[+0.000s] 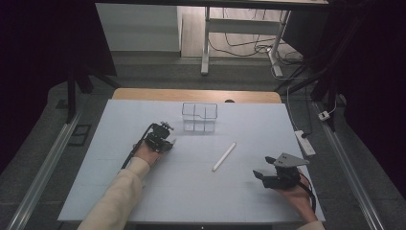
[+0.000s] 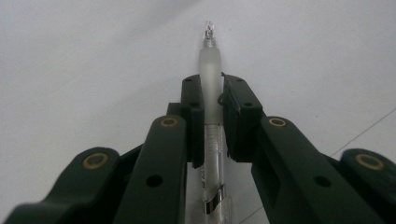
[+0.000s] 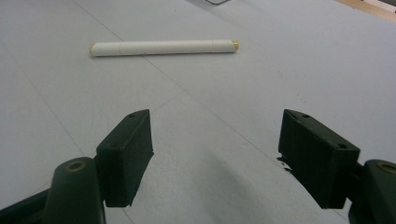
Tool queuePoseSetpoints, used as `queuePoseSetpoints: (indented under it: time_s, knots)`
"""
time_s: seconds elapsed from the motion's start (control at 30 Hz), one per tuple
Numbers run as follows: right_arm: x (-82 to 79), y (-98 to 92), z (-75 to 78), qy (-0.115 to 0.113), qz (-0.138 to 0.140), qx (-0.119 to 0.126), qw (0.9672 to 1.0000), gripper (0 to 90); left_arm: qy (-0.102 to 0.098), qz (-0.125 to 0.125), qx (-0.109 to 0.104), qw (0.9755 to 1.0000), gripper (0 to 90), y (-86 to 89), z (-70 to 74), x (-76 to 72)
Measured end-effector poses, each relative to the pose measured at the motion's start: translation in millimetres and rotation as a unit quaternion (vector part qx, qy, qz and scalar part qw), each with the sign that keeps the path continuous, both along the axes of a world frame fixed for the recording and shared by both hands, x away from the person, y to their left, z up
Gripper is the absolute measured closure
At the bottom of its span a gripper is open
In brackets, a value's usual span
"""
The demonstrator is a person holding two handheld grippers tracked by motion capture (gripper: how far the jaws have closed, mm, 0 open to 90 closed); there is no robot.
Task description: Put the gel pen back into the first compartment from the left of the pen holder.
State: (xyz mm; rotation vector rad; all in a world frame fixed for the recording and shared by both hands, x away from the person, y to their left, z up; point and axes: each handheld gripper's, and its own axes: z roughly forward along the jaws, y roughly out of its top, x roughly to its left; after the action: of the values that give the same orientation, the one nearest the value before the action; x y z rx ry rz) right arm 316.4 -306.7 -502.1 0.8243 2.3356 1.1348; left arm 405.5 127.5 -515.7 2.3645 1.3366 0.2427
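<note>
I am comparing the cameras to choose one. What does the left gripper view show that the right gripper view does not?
Left gripper view: the left gripper shut on a translucent pen, tip pointing forward. Right gripper view: the right gripper with jaws wide apart and nothing between them, and a white pen lying farther off on the table. Both share the pale table.

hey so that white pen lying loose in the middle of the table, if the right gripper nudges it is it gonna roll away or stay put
Likely to roll: the white pen looks like a smooth round cylinder lying flat on the bare table, with no clip visible to stop it. It probably stays stiff, since it lies dead straight. It seems light for its length, being slim. The right gripper has its jaws wide open, short of it.
</note>
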Motion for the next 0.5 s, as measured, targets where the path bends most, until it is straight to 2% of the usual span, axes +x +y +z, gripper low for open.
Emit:
queuePoseSetpoints:
  time_s: [0.17, 0.3, 0.5]
  knots:
    - [0.1, -0.1, 0.2, 0.000, -0.001, -0.006, 1.0000, 25.4, 0.005, 0.004, -0.012, 0.9999, 79.6, 2.3, -0.2, 1.2]
    - [0.0, -0.2, 0.3, 0.000, -0.002, -0.006, 1.0000, 25.4, 0.004, -0.001, -0.012, 0.9999, 79.8, 3.0, 0.0, 1.2]
    - [0.5, -0.9, 0.4, 0.000, -0.002, -0.003, 1.0000, 25.4, -0.008, -0.006, -0.036, 0.9993, 79.9, 9.4, 7.3, 1.0]
